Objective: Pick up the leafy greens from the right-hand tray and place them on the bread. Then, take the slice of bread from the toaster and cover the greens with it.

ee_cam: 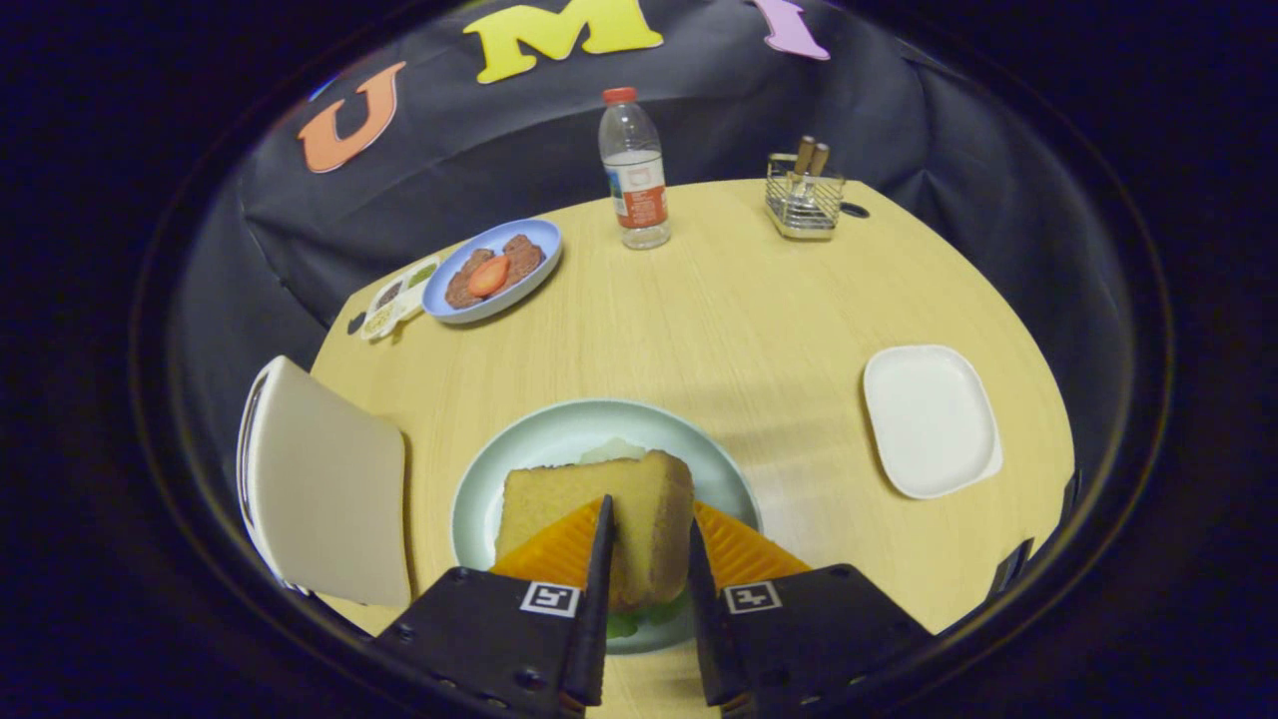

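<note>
Gripper (pixel 649 534): both fingers clamped on bread slice (pixel 599 519), held over pale green plate (pixel 479 479); greens (pixel 639 621) peek out beneath. Toaster (pixel 324 484): just left of plate. White tray (pixel 929 419): right, well apart. Beyond, on table (pixel 719 320): blue plate (pixel 544 245) with food, water bottle (pixel 634 170), wire caddy (pixel 804 200).

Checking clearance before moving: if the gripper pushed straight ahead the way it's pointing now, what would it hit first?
The gripper is already shut on the bread slice, so that goes first. Straight ahead it would likely meet the pale green plate, then bare table; depth is unclear.
</note>
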`<state>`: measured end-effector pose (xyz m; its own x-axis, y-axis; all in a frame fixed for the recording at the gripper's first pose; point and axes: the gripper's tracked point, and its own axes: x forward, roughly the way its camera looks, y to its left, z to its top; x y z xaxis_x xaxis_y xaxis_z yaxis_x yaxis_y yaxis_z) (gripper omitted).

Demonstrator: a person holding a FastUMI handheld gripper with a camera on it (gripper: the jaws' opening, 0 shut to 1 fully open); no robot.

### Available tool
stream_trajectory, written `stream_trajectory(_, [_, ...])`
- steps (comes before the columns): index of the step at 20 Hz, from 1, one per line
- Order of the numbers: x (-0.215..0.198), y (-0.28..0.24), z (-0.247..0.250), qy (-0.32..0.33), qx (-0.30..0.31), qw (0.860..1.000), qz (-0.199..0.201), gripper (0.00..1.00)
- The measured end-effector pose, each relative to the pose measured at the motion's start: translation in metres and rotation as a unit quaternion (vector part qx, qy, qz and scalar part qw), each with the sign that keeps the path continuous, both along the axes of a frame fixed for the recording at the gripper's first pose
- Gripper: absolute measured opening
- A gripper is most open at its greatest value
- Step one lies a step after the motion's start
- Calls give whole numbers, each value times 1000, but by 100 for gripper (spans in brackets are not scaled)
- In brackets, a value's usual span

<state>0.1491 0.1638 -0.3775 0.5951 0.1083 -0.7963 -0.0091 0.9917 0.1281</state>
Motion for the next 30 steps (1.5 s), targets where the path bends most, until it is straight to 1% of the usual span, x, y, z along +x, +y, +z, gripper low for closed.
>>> stream_trajectory(2, [-2, 1, -2, 6, -10, 1000, 25, 49])
stream_trajectory(4, [-7, -2, -3, 11, -14, 999, 40, 60])
stream_trajectory(5, [-9, -3, -3, 9, -17, 999, 50, 67])
stream_trajectory(6, [-12, -7, -1, 2, -25, 998, 61, 74])
stream_trajectory(8, [-18, -9, 7, -19, -41, 995, 94, 84])
stream_trajectory(9, [-19, -12, 15, -36, -53, 992, 109, 94])
stream_trajectory(10, [-20, -15, 26, -55, -62, 989, 121, 97])
stream_trajectory(13, [-27, -23, 69, -114, -75, 980, 144, 98])
stream_trajectory(16, [-37, -36, 126, -188, -78, 968, 149, 97])
stream_trajectory(19, [-56, -50, 191, -261, -55, 954, 134, 96])
stream_trajectory(24, [-95, -88, 300, -383, -37, 918, 93, 96])
stream_trajectory(27, [-119, -108, 346, -422, -27, 904, 66, 96])
stream_trajectory(30, [-144, -115, 368, -435, -11, 899, 58, 96])
